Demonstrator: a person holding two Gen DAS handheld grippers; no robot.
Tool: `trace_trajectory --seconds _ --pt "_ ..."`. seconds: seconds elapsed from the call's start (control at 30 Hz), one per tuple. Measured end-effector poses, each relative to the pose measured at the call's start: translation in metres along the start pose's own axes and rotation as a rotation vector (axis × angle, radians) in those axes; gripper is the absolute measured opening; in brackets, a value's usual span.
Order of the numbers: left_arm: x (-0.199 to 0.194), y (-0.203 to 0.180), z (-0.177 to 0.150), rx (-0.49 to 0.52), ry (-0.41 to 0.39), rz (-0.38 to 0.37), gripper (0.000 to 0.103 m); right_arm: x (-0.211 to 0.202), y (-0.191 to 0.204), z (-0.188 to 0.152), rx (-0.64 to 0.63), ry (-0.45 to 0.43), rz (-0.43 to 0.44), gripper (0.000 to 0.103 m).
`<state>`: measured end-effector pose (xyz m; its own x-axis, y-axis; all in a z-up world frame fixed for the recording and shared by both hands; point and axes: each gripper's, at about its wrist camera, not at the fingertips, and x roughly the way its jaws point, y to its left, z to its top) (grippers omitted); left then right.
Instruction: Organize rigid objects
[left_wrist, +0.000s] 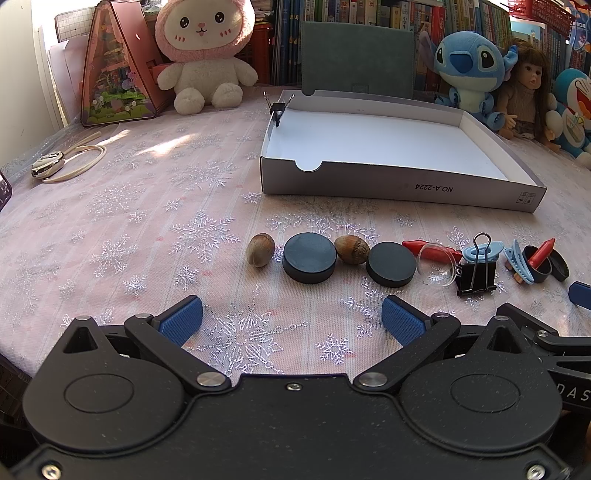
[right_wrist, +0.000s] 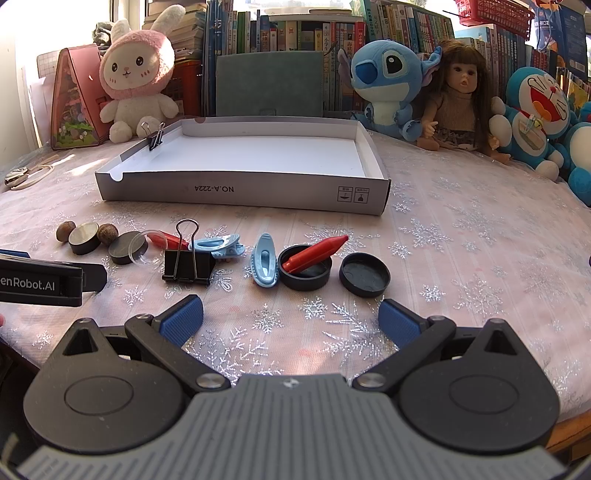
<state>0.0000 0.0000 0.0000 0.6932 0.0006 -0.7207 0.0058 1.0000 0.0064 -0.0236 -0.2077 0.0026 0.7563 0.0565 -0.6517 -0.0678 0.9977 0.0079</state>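
On the worktop (right_wrist: 461, 236) your nuts, black discs (left_wrist: 309, 257), binder clip (right_wrist: 188, 258), blue clips and red crayons (right_wrist: 314, 251) sat in a row in front of the empty white box (right_wrist: 243, 192), while your left gripper (left_wrist: 291, 321) and right gripper (right_wrist: 291, 320) both hung wide open, holding nothing

Plush rabbit (right_wrist: 135, 79), blue plush (right_wrist: 386, 79) and doll (right_wrist: 460, 107) front bookshelves (right_wrist: 295, 33).

Partly hidden: red crayon (left_wrist: 430, 252) behind clear round lid (left_wrist: 437, 263). Cut off at frame edge: left gripper (right_wrist: 51, 280); dark object (left_wrist: 4, 192), identity unclear. Box symbols (left_wrist: 527, 198) too small to read.
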Motion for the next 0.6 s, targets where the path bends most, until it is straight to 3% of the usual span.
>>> trace_trajectory --seconds 0.33,0.6 --pt "-0.001 0.000 -0.004 -0.001 -0.017 0.000 0.103 -0.002 0.001 -0.003 0.001 -0.024 -0.002 0.103" --pt "-0.006 0.006 -0.014 0.023 -0.101 -0.026 0.103 0.000 -0.001 -0.012 -0.006 -0.097 0.003 0.103"
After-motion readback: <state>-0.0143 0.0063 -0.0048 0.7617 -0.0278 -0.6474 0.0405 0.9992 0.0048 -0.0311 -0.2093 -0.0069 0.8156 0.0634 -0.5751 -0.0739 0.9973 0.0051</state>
